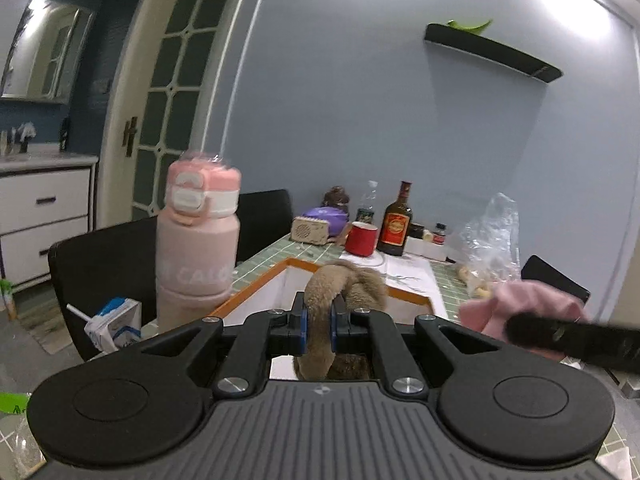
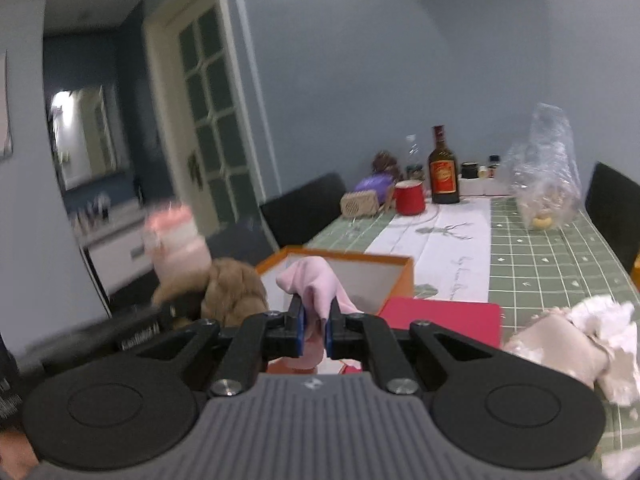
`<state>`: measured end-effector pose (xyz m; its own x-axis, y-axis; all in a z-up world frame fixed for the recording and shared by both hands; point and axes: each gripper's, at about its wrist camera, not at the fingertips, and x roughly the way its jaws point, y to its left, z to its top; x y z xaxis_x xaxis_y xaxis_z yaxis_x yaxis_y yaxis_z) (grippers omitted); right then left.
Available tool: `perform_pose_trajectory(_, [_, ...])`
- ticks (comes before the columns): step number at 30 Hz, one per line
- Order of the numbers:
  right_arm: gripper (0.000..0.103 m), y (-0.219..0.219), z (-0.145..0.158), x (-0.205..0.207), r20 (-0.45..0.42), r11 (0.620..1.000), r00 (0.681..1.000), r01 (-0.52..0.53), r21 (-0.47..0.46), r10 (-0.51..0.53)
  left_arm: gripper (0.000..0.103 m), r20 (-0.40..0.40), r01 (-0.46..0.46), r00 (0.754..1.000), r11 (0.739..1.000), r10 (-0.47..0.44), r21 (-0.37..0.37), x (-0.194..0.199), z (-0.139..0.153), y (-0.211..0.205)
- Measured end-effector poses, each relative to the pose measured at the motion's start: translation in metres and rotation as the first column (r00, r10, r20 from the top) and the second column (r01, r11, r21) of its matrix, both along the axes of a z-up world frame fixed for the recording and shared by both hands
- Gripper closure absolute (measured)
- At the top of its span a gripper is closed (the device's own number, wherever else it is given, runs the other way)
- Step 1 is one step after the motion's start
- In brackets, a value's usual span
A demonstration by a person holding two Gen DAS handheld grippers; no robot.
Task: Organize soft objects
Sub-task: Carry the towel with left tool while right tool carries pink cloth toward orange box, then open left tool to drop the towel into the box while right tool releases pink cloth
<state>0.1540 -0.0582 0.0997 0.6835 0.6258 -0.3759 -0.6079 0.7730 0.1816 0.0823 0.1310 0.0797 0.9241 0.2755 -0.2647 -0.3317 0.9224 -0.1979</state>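
Observation:
My left gripper (image 1: 319, 320) is shut on a tan furry soft item (image 1: 344, 280), which curls up above the jaws just in front of the orange-rimmed open box (image 1: 256, 286). My right gripper (image 2: 315, 330) is shut on a pink cloth (image 2: 316, 284), held over the near edge of the same box (image 2: 400, 276). In the left wrist view the pink cloth (image 1: 520, 306) and the blurred right gripper show at the right. In the right wrist view the furry item (image 2: 232, 288) and the left gripper's body appear at the left. A beige and white fabric heap (image 2: 580, 336) lies on the table at the right.
A tall pink bottle (image 1: 198, 236) stands left of the box, with a milk carton (image 1: 114, 324) beside it. At the far end are a red mug (image 1: 361, 239), a brown bottle (image 1: 396, 224), a small radio (image 1: 310, 231) and a clear plastic bag (image 1: 490, 236). A red flat lid (image 2: 440, 316) lies by the box. Black chairs surround the green tiled table (image 2: 552, 256).

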Motion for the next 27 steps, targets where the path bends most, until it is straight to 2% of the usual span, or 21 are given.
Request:
perform_pose_trajectory(3, [0.096, 0.021, -0.011, 0.016, -0.045, 0.998, 0.999, -0.03, -0.048, 0.028, 0.092, -0.027, 0.004, 1.0, 0.998, -0.005, -0.056, 0.006, -0.007, 0.013])
perform_pose_trajectory(7, [0.096, 0.042, -0.027, 0.029, -0.097, 0.988, 0.995, -0.028, -0.15, 0.013, 0.092, -0.042, -0.016, 0.999, 0.997, 0.013, -0.081, 0.007, -0.013, 0.022])
perform_pose_trajectory(11, [0.096, 0.056, -0.034, 0.026, -0.053, 0.969, 0.999, -0.01, -0.247, -0.004, 0.092, -0.041, 0.002, 0.999, 0.994, -0.006, -0.108, 0.008, -0.014, 0.027])
perform_pose_trajectory(16, [0.096, 0.067, -0.036, 0.028, -0.028, 0.965, 1.0, -0.013, -0.261, 0.006, 0.092, -0.056, -0.002, 0.998, 0.996, -0.003, -0.085, 0.013, -0.013, 0.024])
perform_pose_trajectory(20, [0.096, 0.088, -0.037, 0.033, 0.008, 0.927, 1.0, 0.009, -0.374, -0.007, 0.092, -0.042, 0.003, 0.999, 0.997, -0.006, -0.08, 0.011, -0.005, 0.022])
perform_pose_trajectory(23, [0.095, 0.101, -0.042, 0.032, 0.045, 0.891, 0.999, 0.033, -0.452, -0.014, 0.092, -0.034, 0.043, 0.998, 0.994, -0.047, -0.1, 0.009, -0.001, 0.026])
perform_pose_trajectory(24, [0.092, 0.101, -0.042, 0.031, 0.049, 0.892, 0.999, 0.028, -0.451, -0.007, 0.092, -0.035, 0.058, 0.997, 0.992, -0.063, -0.113, 0.009, 0.0, 0.028])
perform_pose_trajectory(25, [0.079, 0.099, -0.042, 0.029, 0.049, 0.898, 0.999, 0.024, -0.438, -0.002, 0.092, -0.037, 0.078, 0.996, 0.989, -0.083, -0.129, 0.009, 0.001, 0.03])
perform_pose_trajectory(26, [0.053, 0.096, -0.041, 0.028, 0.051, 0.909, 0.999, 0.022, -0.417, -0.001, 0.092, -0.039, 0.094, 0.994, 0.986, -0.101, -0.138, 0.011, 0.003, 0.031])
perform_pose_trajectory(27, [0.043, 0.091, -0.04, 0.024, 0.065, 0.922, 0.998, 0.033, -0.386, -0.008, 0.092, -0.042, 0.111, 0.992, 0.983, -0.118, -0.145, 0.012, 0.004, 0.032])
